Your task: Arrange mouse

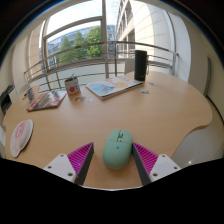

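Note:
A pale green computer mouse (117,147) lies on the round wooden table (160,115), near its front edge. It stands between my two fingers, whose magenta pads (80,158) flank it on either side. My gripper (113,162) is open. A narrow gap shows at the mouse's left side, and its right side lies close to the right pad. The mouse rests on the table on its own.
Beyond the mouse, at the table's far side, are a red-and-white can (72,87), an open booklet (112,87), a tall dark object (141,65) and a magazine (45,99). A pink-white flat object (20,137) lies at the left. Railing and windows stand behind.

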A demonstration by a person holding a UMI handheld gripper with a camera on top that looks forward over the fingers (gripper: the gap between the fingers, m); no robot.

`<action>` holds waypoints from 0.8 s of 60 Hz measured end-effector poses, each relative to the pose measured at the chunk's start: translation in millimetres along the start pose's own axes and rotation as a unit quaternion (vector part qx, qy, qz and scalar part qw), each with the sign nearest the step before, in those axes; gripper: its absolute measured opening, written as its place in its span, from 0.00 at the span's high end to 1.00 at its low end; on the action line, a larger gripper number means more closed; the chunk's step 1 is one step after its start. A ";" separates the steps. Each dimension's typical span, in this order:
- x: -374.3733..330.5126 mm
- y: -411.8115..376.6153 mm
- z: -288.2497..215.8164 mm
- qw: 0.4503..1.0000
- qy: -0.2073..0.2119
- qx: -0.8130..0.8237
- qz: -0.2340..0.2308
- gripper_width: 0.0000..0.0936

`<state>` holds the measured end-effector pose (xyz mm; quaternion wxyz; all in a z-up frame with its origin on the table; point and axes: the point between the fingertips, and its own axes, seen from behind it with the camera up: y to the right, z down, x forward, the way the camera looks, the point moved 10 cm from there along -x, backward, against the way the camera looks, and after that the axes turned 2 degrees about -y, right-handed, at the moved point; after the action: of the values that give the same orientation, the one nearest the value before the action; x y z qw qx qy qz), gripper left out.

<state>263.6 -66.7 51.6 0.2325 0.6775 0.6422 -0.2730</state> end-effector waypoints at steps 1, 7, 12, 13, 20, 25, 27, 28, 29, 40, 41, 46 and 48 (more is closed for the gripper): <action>2.3 -0.5 -1.4 1.000 0.000 -0.003 0.003 0.19; 12.8 -0.3 -8.6 1.000 0.004 -0.022 0.018 0.39; 18.4 -3.3 -12.0 1.000 0.007 -0.025 0.013 0.47; 18.7 -3.5 -12.7 1.000 0.008 -0.027 0.013 0.48; 19.4 -4.3 -13.9 1.000 0.012 -0.026 0.014 0.53; 19.8 -5.4 -14.2 1.000 0.014 -0.017 0.010 0.56; 19.7 -4.9 -13.9 1.000 0.013 -0.019 0.012 0.57; 19.7 -4.4 -14.1 1.000 0.013 -0.019 0.014 0.57; 19.7 -4.2 -13.8 1.000 0.012 -0.018 0.016 0.57; 2.8 -4.4 -29.3 0.999 0.024 -0.012 0.039 0.57; -0.3 -4.3 -33.2 0.999 0.027 -0.011 0.041 0.57; -25.4 -11.3 -60.4 0.997 0.056 -0.010 0.057 0.57; -37.5 -15.9 -74.4 0.996 0.071 -0.007 0.062 0.57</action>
<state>252.1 -44.0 132.5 0.2080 0.7318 0.6159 -0.2047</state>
